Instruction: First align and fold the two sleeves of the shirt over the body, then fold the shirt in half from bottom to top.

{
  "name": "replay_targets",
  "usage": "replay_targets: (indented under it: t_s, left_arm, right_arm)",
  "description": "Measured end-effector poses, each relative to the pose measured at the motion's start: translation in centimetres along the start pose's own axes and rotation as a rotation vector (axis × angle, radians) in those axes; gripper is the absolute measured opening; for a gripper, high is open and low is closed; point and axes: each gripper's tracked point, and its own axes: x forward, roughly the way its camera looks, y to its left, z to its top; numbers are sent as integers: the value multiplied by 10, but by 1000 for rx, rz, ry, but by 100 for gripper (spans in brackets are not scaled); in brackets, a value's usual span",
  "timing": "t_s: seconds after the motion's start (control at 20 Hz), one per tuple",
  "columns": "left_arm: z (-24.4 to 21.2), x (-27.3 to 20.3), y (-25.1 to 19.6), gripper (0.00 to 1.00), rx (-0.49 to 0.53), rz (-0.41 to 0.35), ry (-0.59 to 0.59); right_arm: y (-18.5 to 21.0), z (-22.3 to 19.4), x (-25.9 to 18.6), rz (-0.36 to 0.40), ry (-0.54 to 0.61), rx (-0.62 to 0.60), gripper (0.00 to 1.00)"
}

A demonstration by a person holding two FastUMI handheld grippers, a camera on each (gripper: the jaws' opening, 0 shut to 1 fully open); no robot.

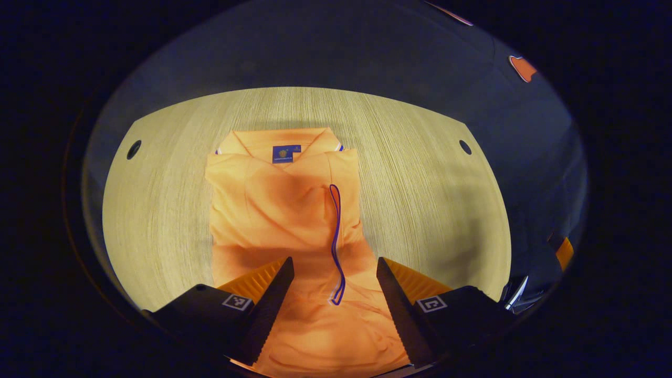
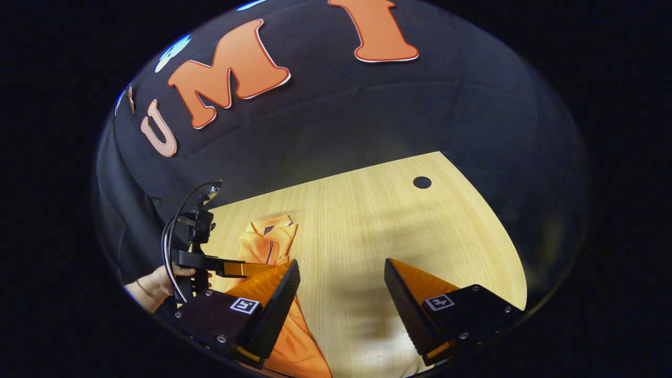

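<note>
While its fingers stand spread above the near part of the shirt [image 1: 283,210], the left hand-held gripper [image 1: 335,270] pinches nothing. Both sleeves lie folded over the body, a blue-edged cuff [image 1: 336,247] running down the middle, and the collar [image 1: 283,144] points to the far edge of the desk [image 1: 430,199]. Over bare desk just beside the shirt's edge, the right hand-held gripper [image 2: 341,273] is spread too. Farther off in the right gripper view, a hand [image 2: 168,278] holds the left one.
</note>
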Motion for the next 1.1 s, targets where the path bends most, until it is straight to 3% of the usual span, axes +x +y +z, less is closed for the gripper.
replay_targets:
  t_s: [0.5,0.9,1.1]
  left_arm:
    - [-18,-93,49,98,-51,8,-124]
    - [-79,-132,102,98,-80,45,-122]
    - [-127,-141,122,98,-74,67,-89]
  right_arm:
    - [70,-42,25,60,105,-94,99]
    - [113,-98,33,73,228,-192,99]
    - [124,-147,21,62,317,-213,99]
